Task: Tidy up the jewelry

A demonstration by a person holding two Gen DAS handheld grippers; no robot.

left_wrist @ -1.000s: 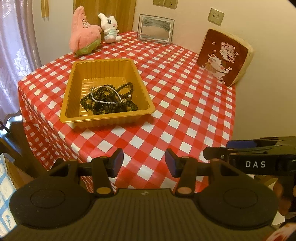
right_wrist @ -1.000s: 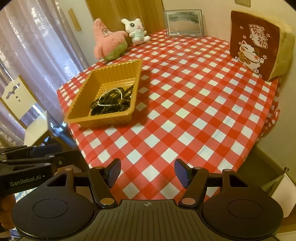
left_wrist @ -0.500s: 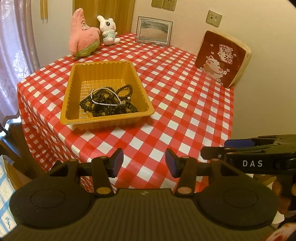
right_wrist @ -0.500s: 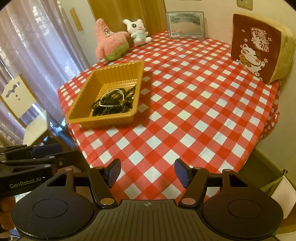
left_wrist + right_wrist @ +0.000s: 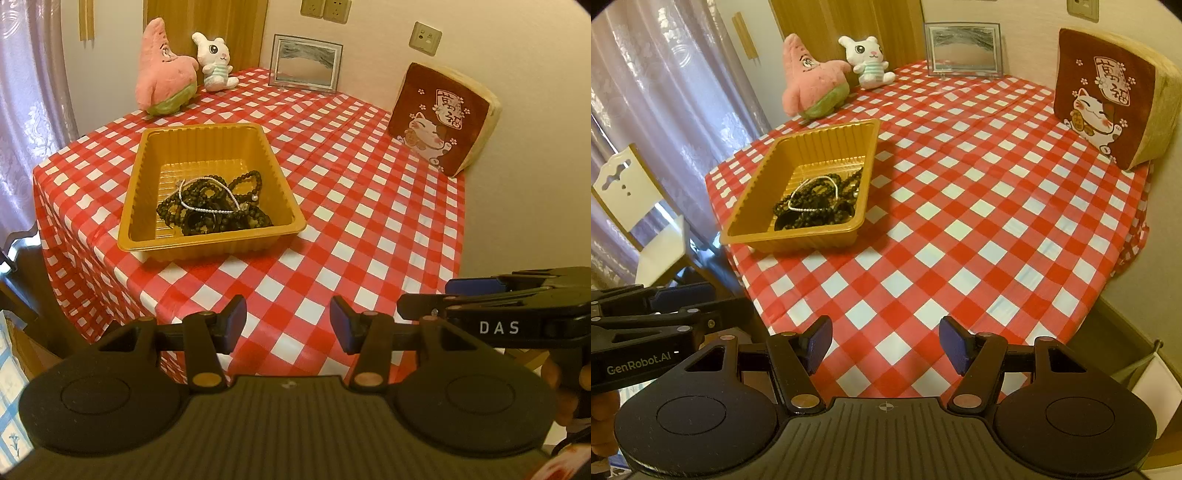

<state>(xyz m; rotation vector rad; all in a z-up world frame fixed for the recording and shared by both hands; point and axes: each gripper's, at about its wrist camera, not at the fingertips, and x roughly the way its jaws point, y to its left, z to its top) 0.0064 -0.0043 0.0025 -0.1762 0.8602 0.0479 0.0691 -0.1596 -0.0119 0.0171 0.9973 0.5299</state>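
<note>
Left wrist view: the left tool [image 5: 284, 319], its jaws apart and empty, hangs over the near edge of the checked surface [image 5: 369, 221], well short of the amber plastic tray [image 5: 207, 147], in whose near half dark bead strands [image 5: 236, 219] and a pale pearl-like strand [image 5: 207, 209] lie tangled in one heap. Right wrist view: the right tool [image 5: 884, 343], likewise spread and holding nothing, faces the same tray [image 5: 827, 142], whose far half is bare, and no jewelry shows on the cloth. All pieces thus lie gathered in the tray, which fits either a finished gathering or a heap awaiting sorting.
</note>
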